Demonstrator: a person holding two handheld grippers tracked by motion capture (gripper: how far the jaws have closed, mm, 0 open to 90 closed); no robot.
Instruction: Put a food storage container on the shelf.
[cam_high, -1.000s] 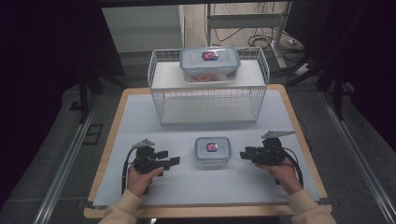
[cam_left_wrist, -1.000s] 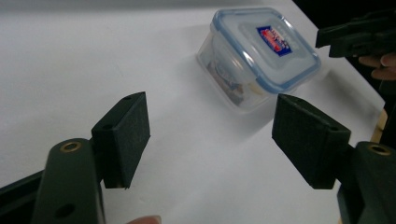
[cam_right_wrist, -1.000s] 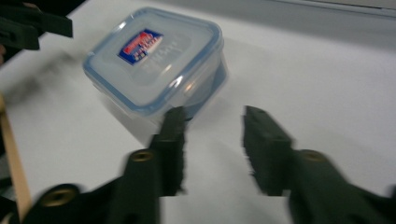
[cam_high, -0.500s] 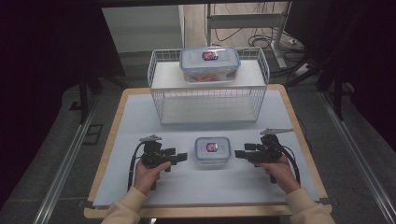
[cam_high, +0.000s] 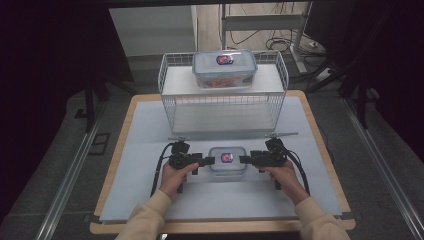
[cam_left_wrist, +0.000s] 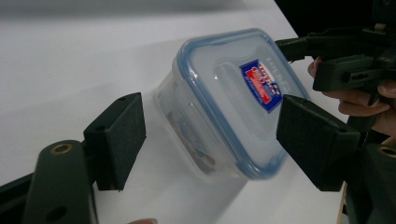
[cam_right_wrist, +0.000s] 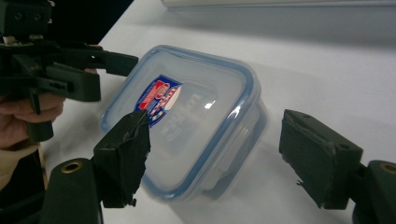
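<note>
Here, both grippers, left (cam_high: 210, 160) and right (cam_high: 244, 159), are flanking a small lidded plastic box (cam_high: 227, 159) on the table (cam_high: 150, 130), jaws wide, the right's just opening, holding nothing. It looks light, rigid, slippery; gripping its short ends seems best.

You have a clear, glossy plastic container (cam_high: 227, 159) with a blue-rimmed lid, matt black foam-faced gripper pads (cam_right_wrist: 125, 154), a white wire-metal basket (cam_high: 222, 102), and a matt pale sheet over the wooden table (cam_high: 320, 222).
</note>
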